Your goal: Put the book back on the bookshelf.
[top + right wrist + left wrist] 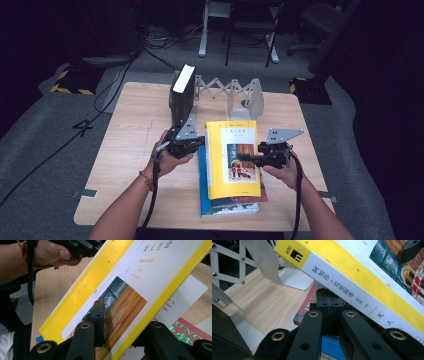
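Observation:
A yellow-and-white book (pixel 234 160) hangs tilted above a stack holding a blue book (pixel 225 206) and a red book (pixel 263 195). My right gripper (pixel 246 158) is shut on its right edge; in the right gripper view one finger (pixel 98 315) presses the cover of the yellow book (pixel 125 290) and the other jaw passes underneath. My left gripper (pixel 200 141) is at the spine side. In the left gripper view its jaws (pixel 329 300) are shut pad to pad, with nothing between them, just below the spine of the yellow book (pixel 352 277). The red book (pixel 308 305) lies beneath.
A folding metal book rack (pixel 225 90) stands at the back of the wooden table (pixel 130 150), with a dark book (pixel 182 92) upright at its left end. The rack's bookend (pixel 269 262) is close by in the left gripper view. Chairs and cables lie on the floor beyond.

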Action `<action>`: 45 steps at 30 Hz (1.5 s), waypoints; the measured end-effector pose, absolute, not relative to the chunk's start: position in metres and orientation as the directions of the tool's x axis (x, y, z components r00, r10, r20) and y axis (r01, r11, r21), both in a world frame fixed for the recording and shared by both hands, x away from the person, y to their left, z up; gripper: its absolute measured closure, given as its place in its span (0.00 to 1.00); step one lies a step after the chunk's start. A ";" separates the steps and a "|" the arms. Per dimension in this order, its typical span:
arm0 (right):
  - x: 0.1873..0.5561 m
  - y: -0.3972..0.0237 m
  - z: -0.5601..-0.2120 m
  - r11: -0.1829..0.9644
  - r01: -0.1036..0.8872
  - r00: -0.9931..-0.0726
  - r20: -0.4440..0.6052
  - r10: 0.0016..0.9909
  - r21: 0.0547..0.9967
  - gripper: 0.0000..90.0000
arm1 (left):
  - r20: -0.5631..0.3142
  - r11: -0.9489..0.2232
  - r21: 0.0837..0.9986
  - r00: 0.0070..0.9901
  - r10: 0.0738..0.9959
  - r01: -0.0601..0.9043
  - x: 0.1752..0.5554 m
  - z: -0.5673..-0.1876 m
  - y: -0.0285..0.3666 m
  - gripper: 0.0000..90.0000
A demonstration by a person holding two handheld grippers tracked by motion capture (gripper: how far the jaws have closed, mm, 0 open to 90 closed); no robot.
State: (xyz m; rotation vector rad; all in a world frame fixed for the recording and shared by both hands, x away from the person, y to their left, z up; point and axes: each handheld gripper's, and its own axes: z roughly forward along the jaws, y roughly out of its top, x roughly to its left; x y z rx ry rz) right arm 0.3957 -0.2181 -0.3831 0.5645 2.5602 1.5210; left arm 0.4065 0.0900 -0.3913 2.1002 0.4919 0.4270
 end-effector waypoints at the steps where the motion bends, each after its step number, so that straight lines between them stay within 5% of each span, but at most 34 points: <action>1: 0.397 -0.217 -0.382 0.436 0.264 -0.921 0.091 0.380 0.860 0.80 | 0.113 -0.509 0.840 0.860 0.498 0.185 0.408 -0.390 0.090 1.00; 19: 0.409 -0.203 -0.359 0.411 0.181 -0.900 -0.018 0.436 0.894 0.92 | 0.125 -0.467 0.867 0.831 0.543 0.174 0.425 -0.359 0.097 1.00; 30: 0.370 -0.216 -0.369 0.366 0.035 -0.898 -0.132 0.420 0.930 0.94 | 0.135 -0.428 0.896 0.845 0.517 0.118 0.398 -0.353 0.092 1.00; 45: 0.345 -0.232 -0.381 0.329 0.011 -0.897 -0.137 0.421 0.944 0.94 | 0.103 -0.405 0.906 0.863 0.494 0.124 0.371 -0.362 0.084 0.95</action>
